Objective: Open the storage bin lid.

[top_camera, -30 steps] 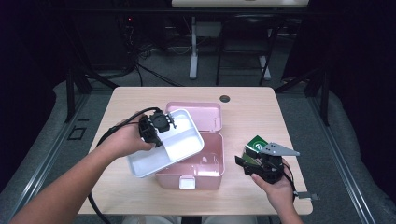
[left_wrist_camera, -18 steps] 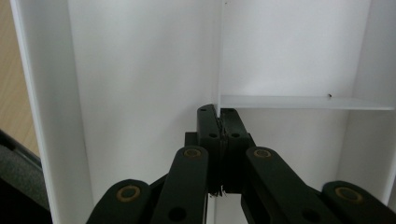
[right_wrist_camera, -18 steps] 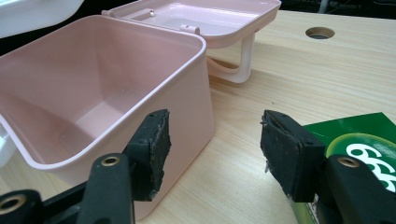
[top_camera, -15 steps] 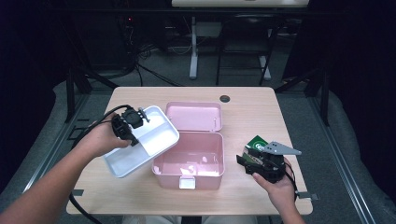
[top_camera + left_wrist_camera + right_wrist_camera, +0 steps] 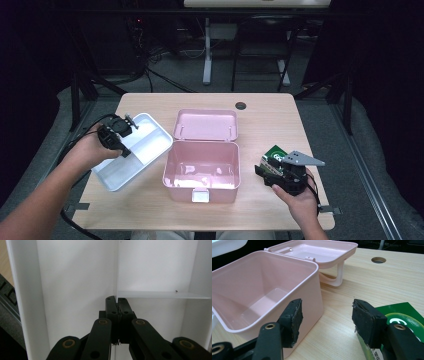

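Observation:
A white divided tray sits low over the table's left side, beside the open pink box. My left gripper is shut on the tray's middle divider; in the left gripper view the jaws pinch that thin wall, with white compartments on either side. I cannot tell whether the tray touches the table. The box is empty inside and its lid lies back flat. My right gripper rests right of the box, open with nothing between its pads, next to a green packet.
The green packet lies on the wooden table by my right hand. A round cable hole is at the table's far middle. The box's white carry handle hangs at its back.
My left gripper has carried the white tray from above the pink box leftward and slightly down, to the box's left side. The right gripper has stayed where it was.

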### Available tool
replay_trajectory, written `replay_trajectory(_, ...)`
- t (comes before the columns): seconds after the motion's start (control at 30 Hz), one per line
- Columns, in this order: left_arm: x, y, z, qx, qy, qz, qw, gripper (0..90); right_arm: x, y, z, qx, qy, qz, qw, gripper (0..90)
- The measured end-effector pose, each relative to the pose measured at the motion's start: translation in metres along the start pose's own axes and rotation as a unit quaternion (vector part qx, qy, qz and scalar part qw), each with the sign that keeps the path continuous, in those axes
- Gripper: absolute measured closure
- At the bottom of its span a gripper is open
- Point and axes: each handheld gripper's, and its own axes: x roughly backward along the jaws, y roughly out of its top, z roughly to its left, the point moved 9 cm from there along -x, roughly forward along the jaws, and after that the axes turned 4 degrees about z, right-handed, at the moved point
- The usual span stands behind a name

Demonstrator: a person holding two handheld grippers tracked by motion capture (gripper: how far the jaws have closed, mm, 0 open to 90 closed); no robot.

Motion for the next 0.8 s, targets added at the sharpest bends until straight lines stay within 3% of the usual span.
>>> replay_trajectory(0.33, -0.023, -0.021, 0.018, 0.036, -0.005, 0.008, 0.9993, 89.5, 0.002, 0.002, -0.002, -0.002, -0.001, -0.003, 1.0, 40.1)
replay_trajectory(0.8, -0.074, -0.03, 0.022, 0.062, -0.023, 0.022, 0.9975, 89.5, 0.0, 0.003, 0.0, 0.009, -0.002, 0.009, 0.9999, 39.3)
